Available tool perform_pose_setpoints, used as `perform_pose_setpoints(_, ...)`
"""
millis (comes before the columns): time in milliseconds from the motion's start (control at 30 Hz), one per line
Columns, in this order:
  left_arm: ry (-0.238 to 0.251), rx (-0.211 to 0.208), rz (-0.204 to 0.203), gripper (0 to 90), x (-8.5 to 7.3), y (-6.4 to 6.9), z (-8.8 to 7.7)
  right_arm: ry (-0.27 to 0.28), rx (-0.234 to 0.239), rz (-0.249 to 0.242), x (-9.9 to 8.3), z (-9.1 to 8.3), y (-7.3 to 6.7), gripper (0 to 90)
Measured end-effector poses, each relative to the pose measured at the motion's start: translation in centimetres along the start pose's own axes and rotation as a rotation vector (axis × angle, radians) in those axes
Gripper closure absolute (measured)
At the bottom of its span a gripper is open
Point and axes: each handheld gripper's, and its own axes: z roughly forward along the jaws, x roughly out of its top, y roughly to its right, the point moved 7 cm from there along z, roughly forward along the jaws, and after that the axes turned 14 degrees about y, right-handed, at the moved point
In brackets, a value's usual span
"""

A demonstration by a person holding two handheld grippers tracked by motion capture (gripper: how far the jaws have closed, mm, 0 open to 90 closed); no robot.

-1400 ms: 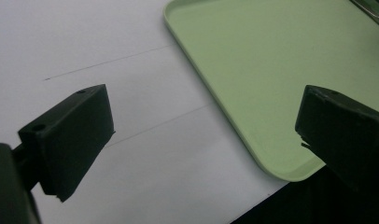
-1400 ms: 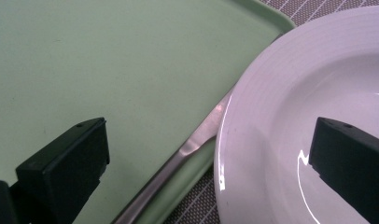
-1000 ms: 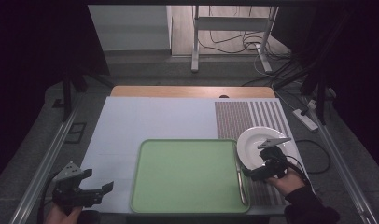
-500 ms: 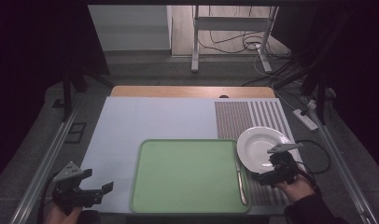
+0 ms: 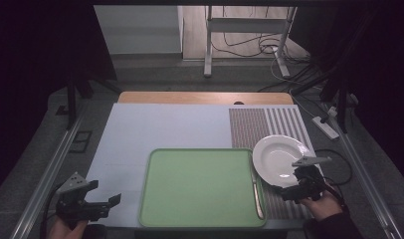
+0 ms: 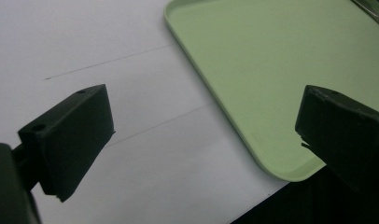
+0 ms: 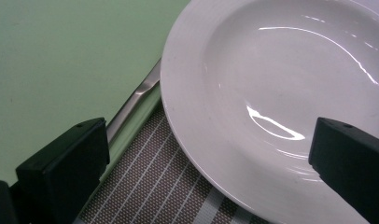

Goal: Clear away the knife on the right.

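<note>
- Left gripper — jaws apart, over the white mat beside the green tray.
- Right gripper — jaws apart, near the white plate on the striped mat.

One green tray lies on the table. One white plate sits just beside the tray's right edge, on one striped brown-and-grey placemat. One piece of metal cutlery lies along the tray's right side; what kind it is cannot be told. One pale sheet covers the tabletop to the left of the placemat. Two claws are in view: the left claw, its jaws apart, and the right claw, its jaws also apart. On the floor beyond the table is one white power strip.
</note>
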Motion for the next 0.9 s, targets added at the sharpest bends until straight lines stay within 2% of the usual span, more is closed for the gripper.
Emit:
perform_pose_setpoints(267,0.0,0.001,-0.002,4.0,0.0,0.0,0.0,0.014,-0.027,-0.011,-0.1,-0.9,0.1,0.0)
perform_pose_setpoints(700,-0.003,0.005,-0.006,4.1,-0.1,-0.1,0.0,0.031,-0.063,-0.003,-0.6,-2.5,0.2,0.0)
perform_pose_setpoints(900,-0.003,0.005,-0.006,4.1,0.0,-0.1,0.0,0.032,-0.063,0.006,-0.8,-2.7,0.3,0.0)
